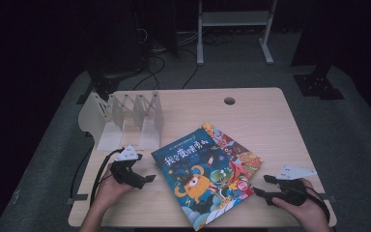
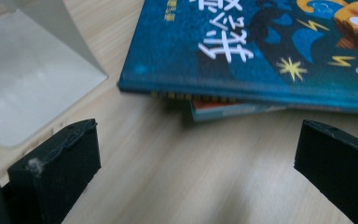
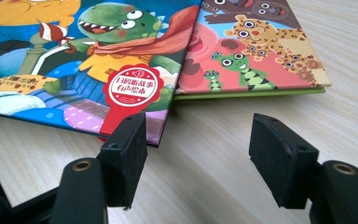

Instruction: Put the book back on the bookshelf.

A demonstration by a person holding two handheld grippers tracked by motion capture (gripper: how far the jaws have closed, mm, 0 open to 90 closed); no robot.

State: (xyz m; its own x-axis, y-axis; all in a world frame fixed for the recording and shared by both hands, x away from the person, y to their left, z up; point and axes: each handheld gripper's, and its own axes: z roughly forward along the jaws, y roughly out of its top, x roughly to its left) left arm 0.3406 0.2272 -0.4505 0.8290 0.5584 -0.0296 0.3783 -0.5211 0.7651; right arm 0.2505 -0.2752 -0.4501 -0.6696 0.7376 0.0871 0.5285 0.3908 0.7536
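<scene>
Both tools sit with jaws apart, nothing between them: your left tool (image 1: 147, 178) is at the top book's (image 1: 199, 171) left edge, your right tool (image 1: 261, 186) at its right corner. The stack lies flat mid-surface (image 1: 265, 121), blue book on top, a red-covered book (image 1: 239, 154) fanned out beneath. Expect thin, stiff, glossy covers: light but slippery, and flat to the wood. Pinch an overhanging corner or the spine edge, not the face. Cover title is large white Chinese, starting 我会; the red seal (image 3: 133, 87) carries Chinese too small to read. The white rack (image 1: 125, 118) stands behind.
</scene>
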